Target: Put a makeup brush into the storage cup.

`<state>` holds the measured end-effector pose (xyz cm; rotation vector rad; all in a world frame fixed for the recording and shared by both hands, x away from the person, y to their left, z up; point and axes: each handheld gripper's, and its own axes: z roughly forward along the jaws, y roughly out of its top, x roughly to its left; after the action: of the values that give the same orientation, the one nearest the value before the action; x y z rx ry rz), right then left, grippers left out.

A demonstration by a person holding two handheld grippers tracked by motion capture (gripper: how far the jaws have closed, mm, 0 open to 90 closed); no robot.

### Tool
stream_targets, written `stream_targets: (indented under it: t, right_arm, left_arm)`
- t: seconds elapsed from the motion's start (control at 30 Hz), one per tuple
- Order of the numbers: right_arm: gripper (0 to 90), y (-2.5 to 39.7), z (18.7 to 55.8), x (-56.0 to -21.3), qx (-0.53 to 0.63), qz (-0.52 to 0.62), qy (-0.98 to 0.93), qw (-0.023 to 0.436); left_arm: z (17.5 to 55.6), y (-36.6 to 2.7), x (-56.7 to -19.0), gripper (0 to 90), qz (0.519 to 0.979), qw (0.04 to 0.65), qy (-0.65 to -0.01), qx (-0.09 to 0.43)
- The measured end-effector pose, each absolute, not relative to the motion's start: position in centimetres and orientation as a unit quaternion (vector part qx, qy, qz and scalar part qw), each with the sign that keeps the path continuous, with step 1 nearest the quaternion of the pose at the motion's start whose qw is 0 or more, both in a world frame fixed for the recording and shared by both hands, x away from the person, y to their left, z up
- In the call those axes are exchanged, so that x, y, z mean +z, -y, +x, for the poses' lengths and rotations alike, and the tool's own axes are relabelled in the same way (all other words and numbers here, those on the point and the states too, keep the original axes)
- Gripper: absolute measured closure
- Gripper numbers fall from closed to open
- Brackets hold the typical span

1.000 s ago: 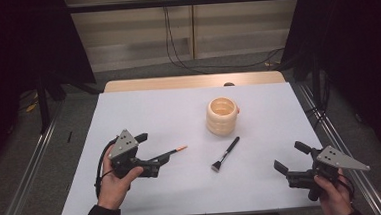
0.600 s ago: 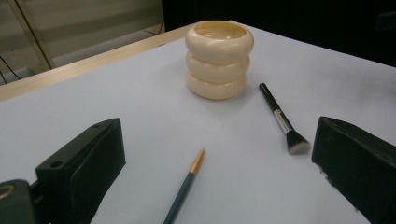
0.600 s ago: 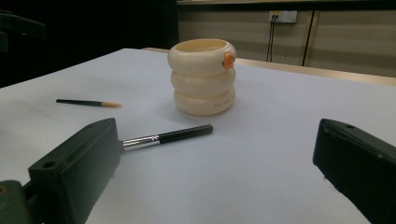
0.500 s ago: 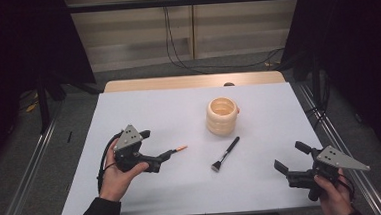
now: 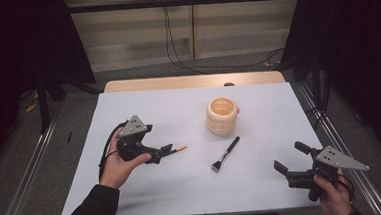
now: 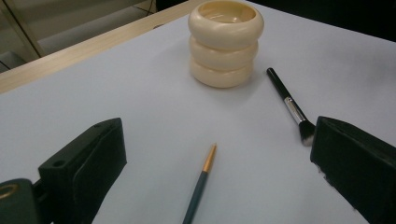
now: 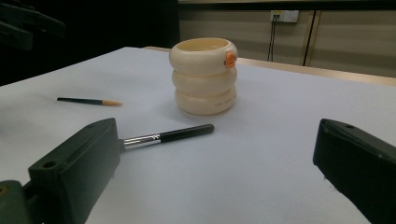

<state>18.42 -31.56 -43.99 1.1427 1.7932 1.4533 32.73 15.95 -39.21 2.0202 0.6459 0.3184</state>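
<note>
On the white counter [image 5: 258, 108], seen from the high view: a cream ribbed cup [image 5: 222, 115] is standing upright near the centre; a black makeup brush [image 5: 226, 154] is lying just in front of it, apart from it; a thin green pencil with an orange tip [image 5: 177, 150] is lying left of the brush. The left gripper [image 5: 165, 149] is hovering right at the pencil's near end, jaws apart. The right gripper [image 5: 288, 157] is waiting well off near the right edge, jaws likewise spread and holding nothing.

Left gripper view: the pencil [image 6: 200, 184] is lying between the two open jaws, untouched, tip pointing toward the cup [image 6: 225, 42]; the brush [image 6: 289, 105] is sitting to one side, bristles close to the far jaw.

Right gripper view: cup [image 7: 204, 75], brush [image 7: 163, 136] and pencil [image 7: 88, 101] are all lying ahead.

Handling note, as judged: the pick is being lined up. Lowering squarely until both jaws are bracketing the shaft mid-length, then closing gently, should be keeping the slim pencil from rolling or pivoting.
</note>
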Motion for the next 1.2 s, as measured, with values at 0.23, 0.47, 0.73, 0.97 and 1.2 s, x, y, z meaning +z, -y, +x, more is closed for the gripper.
stream_targets:
  t: [0.23,0.47,0.73,0.97,1.2]
  right_arm:
    - [0.3,31.6,18.4,-44.0,0.542,0.426,-0.669,0.279]
    - [0.3,31.6,18.4,-44.0,0.541,0.424,-0.672,0.276]
    - [0.3,31.5,18.4,-44.0,0.542,0.421,-0.673,0.275]
    - [0.3,31.5,18.4,-44.0,0.542,0.421,-0.674,0.274]
    - [0.3,31.4,18.5,-44.0,0.541,0.422,-0.674,0.275]
  left_arm:
    - [33.7,-15.5,-39.0,3.2,0.846,0.451,-0.254,0.130]
    - [34.3,-14.6,-39.1,3.6,0.860,0.431,-0.241,0.127]
    - [35.1,-13.5,-40.0,3.6,0.885,0.395,-0.228,0.097]
    - [35.9,-13.0,-40.5,3.2,0.900,0.363,-0.222,0.093]
    - [36.4,-12.9,-40.9,3.3,0.910,0.340,-0.221,0.085]
